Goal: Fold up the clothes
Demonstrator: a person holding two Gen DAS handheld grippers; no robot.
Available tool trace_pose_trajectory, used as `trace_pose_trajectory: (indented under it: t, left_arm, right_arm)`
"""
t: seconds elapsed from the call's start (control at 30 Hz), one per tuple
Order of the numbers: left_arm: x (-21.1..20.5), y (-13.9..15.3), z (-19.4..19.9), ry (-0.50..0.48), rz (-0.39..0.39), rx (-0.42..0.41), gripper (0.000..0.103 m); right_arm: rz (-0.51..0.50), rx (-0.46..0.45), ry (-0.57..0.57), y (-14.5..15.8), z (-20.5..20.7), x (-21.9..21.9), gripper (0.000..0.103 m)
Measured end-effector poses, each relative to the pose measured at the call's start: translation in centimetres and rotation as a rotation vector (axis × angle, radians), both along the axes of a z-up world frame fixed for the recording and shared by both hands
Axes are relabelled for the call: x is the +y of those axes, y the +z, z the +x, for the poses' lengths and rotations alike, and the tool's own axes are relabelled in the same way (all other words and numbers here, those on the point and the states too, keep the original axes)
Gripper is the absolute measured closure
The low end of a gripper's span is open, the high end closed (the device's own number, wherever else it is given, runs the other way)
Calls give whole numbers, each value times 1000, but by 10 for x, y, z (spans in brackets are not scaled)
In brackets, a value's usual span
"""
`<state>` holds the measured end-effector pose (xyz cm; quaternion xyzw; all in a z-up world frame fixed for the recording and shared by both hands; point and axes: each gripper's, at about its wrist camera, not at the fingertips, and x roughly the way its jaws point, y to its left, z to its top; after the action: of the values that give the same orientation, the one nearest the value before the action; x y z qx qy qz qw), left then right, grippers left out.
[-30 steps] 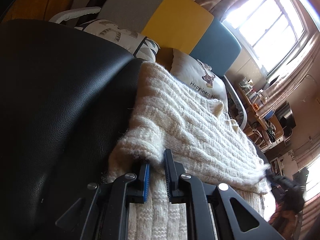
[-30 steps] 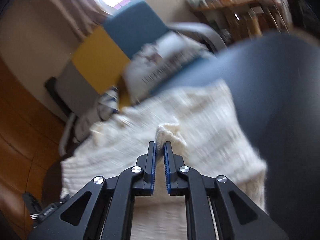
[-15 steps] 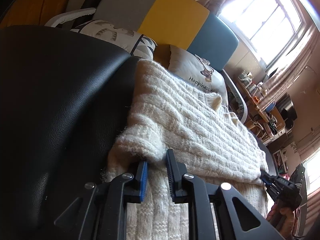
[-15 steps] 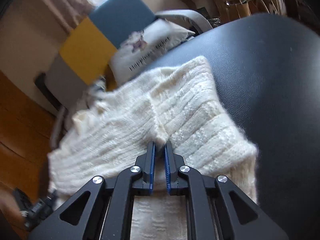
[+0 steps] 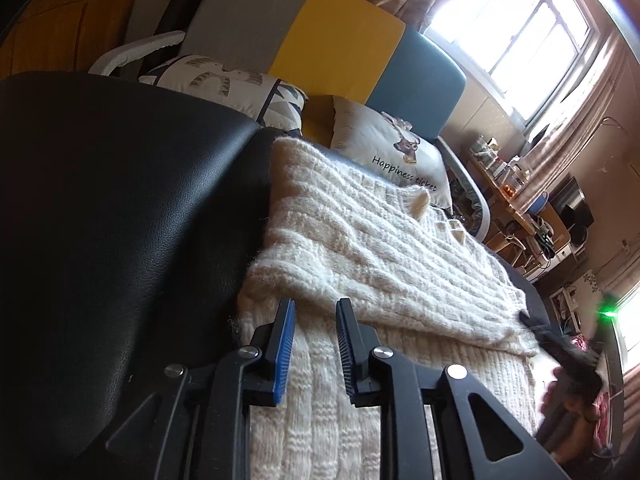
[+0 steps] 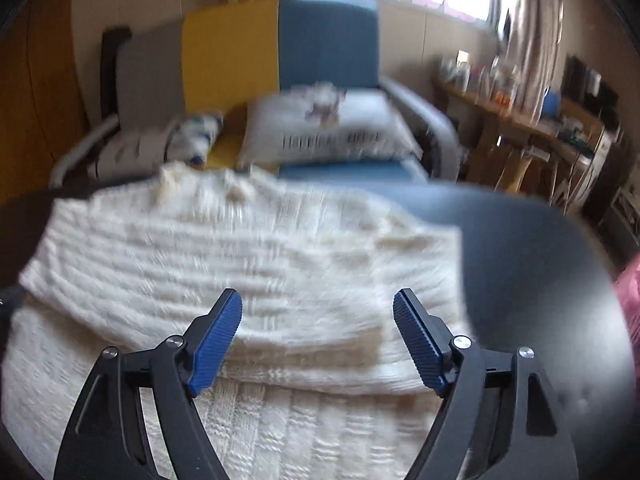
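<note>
Left gripper (image 5: 314, 308): its 2 black fingers, lined with blue ribbed pads (image 5: 283, 350), stand a narrow gap apart with nothing between them. Right gripper (image 6: 318, 306): its 2 fingers are splayed wide, blue pads (image 6: 418, 344) angled outward, nothing held; it also appears blurred at the far right of the left wrist view.

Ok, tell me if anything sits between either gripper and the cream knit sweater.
Nothing visible does. The left gripper is open right at the folded edge of the cream ribbed knit sweater, and the right gripper is wide open above that fold on the black leather cushion.
</note>
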<state>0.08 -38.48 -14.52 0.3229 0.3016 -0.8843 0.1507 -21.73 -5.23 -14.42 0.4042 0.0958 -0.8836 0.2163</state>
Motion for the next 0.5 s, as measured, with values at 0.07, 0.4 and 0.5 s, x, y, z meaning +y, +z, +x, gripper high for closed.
trace_pose_trajectory:
  t: [0.07,0.4,0.5]
  left_arm:
    - [-2,6,1,-5,-13,14,82]
    - [-11,36,-22,-56,-69,52,81]
    - [-17,34,-49,-74,-62,13,81]
  right_arm:
    - [17,-42,5,-15,-2,-1,21]
    - [102,63,11,-4,10,-2,4]
    - [162,231,72,13,33,-12,4]
